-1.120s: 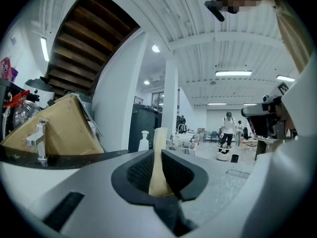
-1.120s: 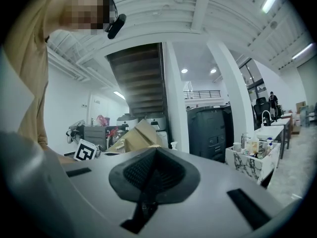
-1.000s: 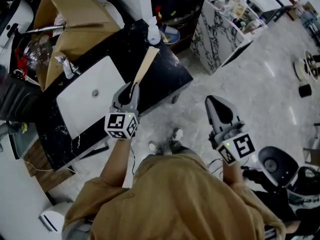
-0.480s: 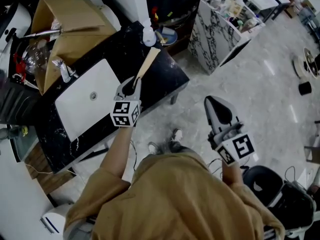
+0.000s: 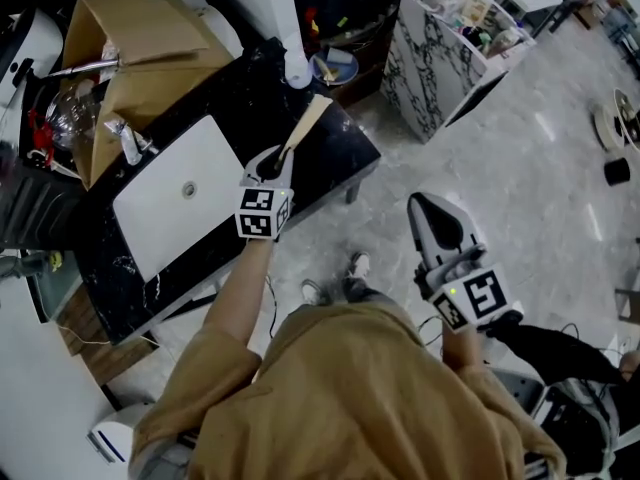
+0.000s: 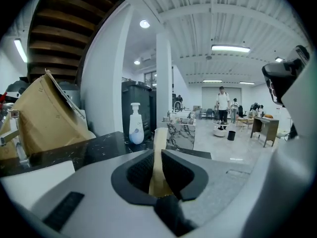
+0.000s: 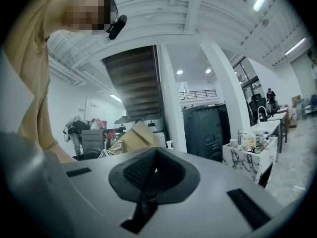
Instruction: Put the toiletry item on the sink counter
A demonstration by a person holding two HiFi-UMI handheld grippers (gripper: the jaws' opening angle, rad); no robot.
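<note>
1. The black table (image 5: 335, 163) carries a white sink basin (image 5: 175, 203), set into its left part.
2. The right gripper (image 5: 428, 203) hangs over the floor (image 5: 520, 168), well apart from the table, its fingers together on nothing.
3. The left gripper (image 5: 277, 160) is above the table's front edge, fingers (image 6: 138, 170) clamped on the toiletry item.
4. The toiletry item (image 5: 303, 126), long, flat and tan, reaches out over the table toward a white pump bottle (image 5: 297, 68).

A loose mustard short-sleeved shirt (image 5: 350, 388) fills six o'clock. The left tool (image 5: 277, 160) and right tool (image 5: 430, 208) are pale grey with black ribbed pads (image 7: 136, 168), each carrying a black-and-white marker cube (image 5: 262, 213).
</note>
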